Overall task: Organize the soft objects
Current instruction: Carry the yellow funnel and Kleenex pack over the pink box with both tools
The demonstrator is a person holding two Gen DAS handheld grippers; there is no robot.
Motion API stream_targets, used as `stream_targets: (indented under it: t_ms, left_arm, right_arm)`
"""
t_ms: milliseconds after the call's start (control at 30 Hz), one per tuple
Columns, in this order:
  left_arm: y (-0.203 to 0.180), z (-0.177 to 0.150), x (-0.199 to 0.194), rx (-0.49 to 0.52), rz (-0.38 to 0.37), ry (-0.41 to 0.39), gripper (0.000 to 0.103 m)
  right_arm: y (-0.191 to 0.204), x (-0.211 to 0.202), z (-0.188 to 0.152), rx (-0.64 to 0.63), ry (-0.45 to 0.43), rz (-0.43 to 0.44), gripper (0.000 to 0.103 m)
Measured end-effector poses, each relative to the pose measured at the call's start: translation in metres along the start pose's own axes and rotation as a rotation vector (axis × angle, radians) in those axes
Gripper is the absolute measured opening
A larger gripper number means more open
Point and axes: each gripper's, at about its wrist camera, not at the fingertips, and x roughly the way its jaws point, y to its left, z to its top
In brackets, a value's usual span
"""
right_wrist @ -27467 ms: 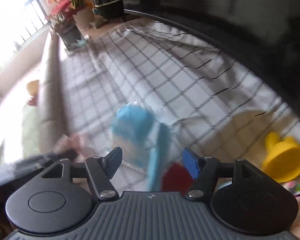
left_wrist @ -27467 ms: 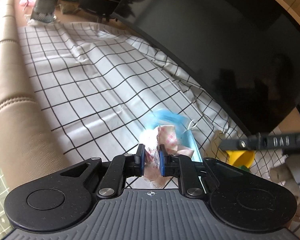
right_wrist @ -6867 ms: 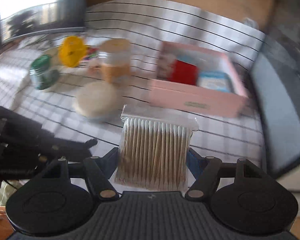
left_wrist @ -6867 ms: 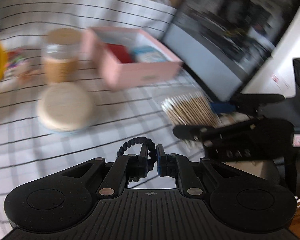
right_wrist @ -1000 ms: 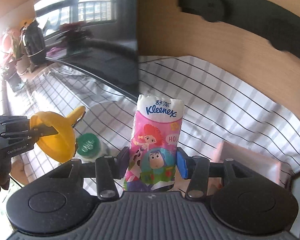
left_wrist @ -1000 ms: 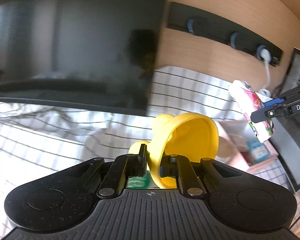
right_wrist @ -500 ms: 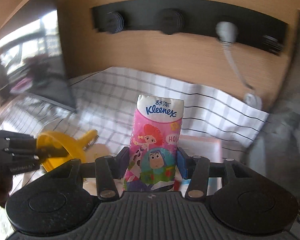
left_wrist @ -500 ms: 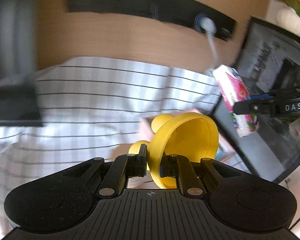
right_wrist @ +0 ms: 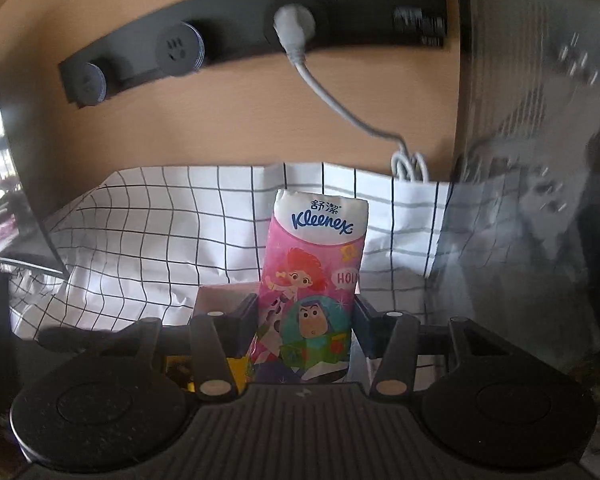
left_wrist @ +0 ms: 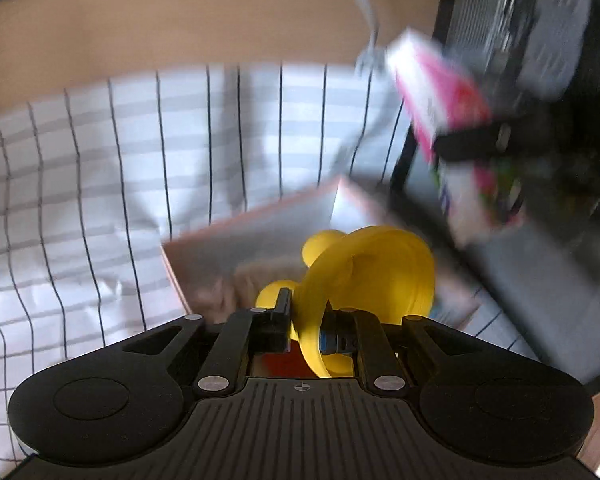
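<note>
Okay, left wrist view first: we see the left gripper (left_wrist: 305,326) pinching the rim of a yellow cup-shaped soft toy (left_wrist: 364,268), its jaws having just been opening a little with the toy's wall between them and the pads on it. The toy has rounded knobs sticking out on its far side and hangs over a pink box (left_wrist: 256,236), which sits on the white checked cloth (left_wrist: 100,184); the box contents are too blurred for us to name, though something red shows just under the jaws. Up right in this view the right gripper (left_wrist: 480,146) comes in dark and smeared, clamped across the pink tissue pack (left_wrist: 440,96), which is tilted and held above the box's far right corner — in front of a dark screen edge. A grey cable (left_wrist: 360,4) hangs down the tan wall behind. Right wrist view: we have the right gripper (right_wrist: 306,320) closed on the tissue pack (right_wrist: 312,292), standing upright between the fingers, Kleenex print and cartoon figures facing the camera. Behind it a corner of the pink box (right_wrist: 220,298) peeks above the left finger, with a bit of yellow below. The checked cloth (right_wrist: 140,232) runs back to the tan wall, where a black socket strip (right_wrist: 228,36) carries a grey plug (right_wrist: 294,24) and its cable — a dark monitor (right_wrist: 540,120) fills the right side, blurred.
</note>
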Motion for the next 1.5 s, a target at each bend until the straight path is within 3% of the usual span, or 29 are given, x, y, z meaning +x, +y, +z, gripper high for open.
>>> stream_targets:
  t_ms: [100,200,367,533,633,767,933,1100,1233,1500]
  left_arm:
    - [0.0,-0.009,0.022,0.049,0.0,0.098,0.017]
    - [0.0,-0.016,0.021,0.088,-0.011,0.093,0.021]
    - [0.007,-0.02,0.015,0.062,-0.027,0.065,0.022]
    - [0.007,-0.025,0.011,0.038,-0.038,0.086,0.026]
    - [0.005,-0.025,0.009,0.03,-0.046,0.087,0.028]
    - [0.006,-0.024,0.01,0.02,-0.045,0.091,0.028]
    - [0.01,-0.02,0.006,0.0,-0.052,0.087,0.028]
    - [0.017,-0.014,-0.008,-0.072,-0.096,0.009,0.026]
    - [0.02,-0.01,-0.017,-0.1,-0.08,-0.037,0.024]
    - [0.012,-0.014,0.0,-0.04,-0.012,0.035,0.024]
  right_arm:
    - [-0.001,0.026,0.0,0.049,0.047,0.014,0.049]
    - [0.002,0.056,0.0,0.094,0.11,0.034,0.049]
    - [0.01,0.109,-0.011,0.159,0.244,0.078,0.049]
    - [0.003,0.144,-0.026,0.206,0.336,0.048,0.049]
    - [0.001,0.143,-0.028,0.208,0.322,0.036,0.049]
    - [0.003,0.142,-0.028,0.167,0.282,-0.054,0.049]
    - [-0.005,0.144,-0.027,0.175,0.271,-0.081,0.049]
    - [-0.01,0.145,-0.03,0.187,0.265,-0.101,0.049]
    - [-0.009,0.145,-0.032,0.177,0.27,-0.097,0.052]
    - [-0.004,0.128,-0.031,0.166,0.244,-0.065,0.058]
